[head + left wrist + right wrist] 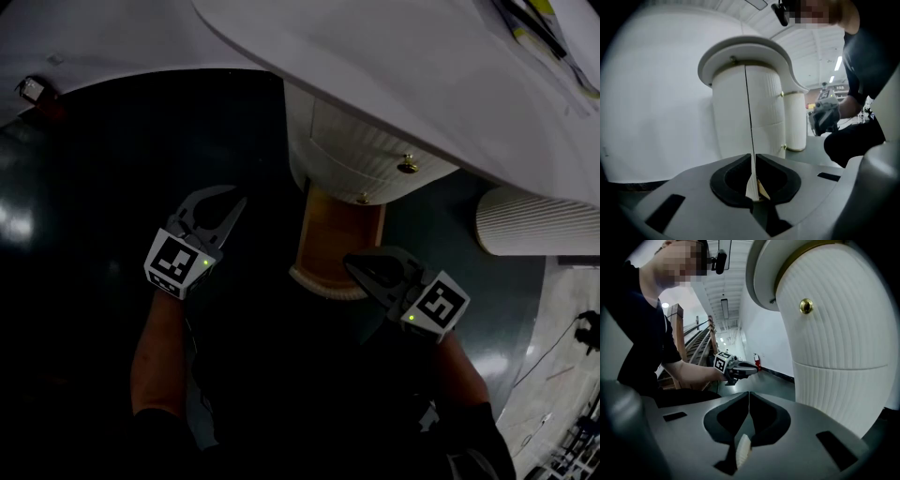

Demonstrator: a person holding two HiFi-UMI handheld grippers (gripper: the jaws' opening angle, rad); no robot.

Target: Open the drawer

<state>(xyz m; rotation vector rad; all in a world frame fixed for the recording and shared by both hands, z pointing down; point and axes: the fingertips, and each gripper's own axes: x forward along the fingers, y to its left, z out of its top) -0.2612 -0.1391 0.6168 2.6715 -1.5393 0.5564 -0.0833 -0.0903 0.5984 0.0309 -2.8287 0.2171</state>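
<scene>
Right gripper (354, 265) shut, drawer (339, 234) jutting toward viewer

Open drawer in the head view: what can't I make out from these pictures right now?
- Open drawer interior: head view, back part hidden under the ribbed cabinet; too dim to tell contents.
- Its knob: head view, out of sight below its front rim, near the right gripper.
- Cabinet's lower part: right gripper view, cut off by that gripper's own body.
</scene>
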